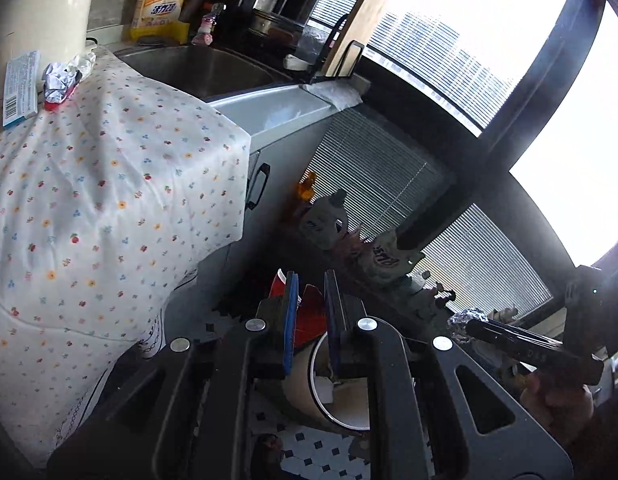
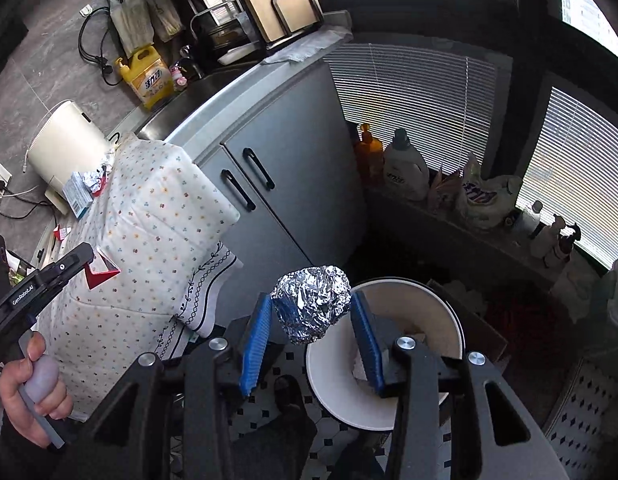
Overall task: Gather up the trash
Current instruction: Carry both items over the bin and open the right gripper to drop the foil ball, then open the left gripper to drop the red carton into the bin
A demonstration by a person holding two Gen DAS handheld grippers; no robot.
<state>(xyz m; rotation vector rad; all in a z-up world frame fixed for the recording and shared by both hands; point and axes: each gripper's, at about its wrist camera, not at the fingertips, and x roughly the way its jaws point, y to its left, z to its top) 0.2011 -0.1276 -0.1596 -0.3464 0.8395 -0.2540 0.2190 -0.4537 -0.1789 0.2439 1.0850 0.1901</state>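
My left gripper [image 1: 311, 280] is shut on a red and white scrap of packaging [image 1: 309, 316], held above the white round bin [image 1: 315, 364] on the floor. In the right wrist view that gripper [image 2: 87, 258] holds the red scrap [image 2: 103, 272] beside the flowered tablecloth [image 2: 149, 220]. My right gripper [image 2: 313, 332] stands open over the bin [image 2: 409, 286]. A crumpled foil ball [image 2: 313, 304] is between its blue pads [image 2: 257, 332], which do not visibly press on it. The left wrist view shows the ball [image 1: 467, 318] at that gripper's tips. The bin holds paper scraps.
On the tablecloth [image 1: 109, 184] lie a crumpled foil wrapper [image 1: 61, 80] and a blue box [image 1: 21, 88]. A grey sink cabinet [image 2: 277, 152] stands behind the table, with a yellow detergent bottle [image 2: 147, 76]. Bottles [image 2: 405, 164] line the low window sill. The floor is black-and-white tile.
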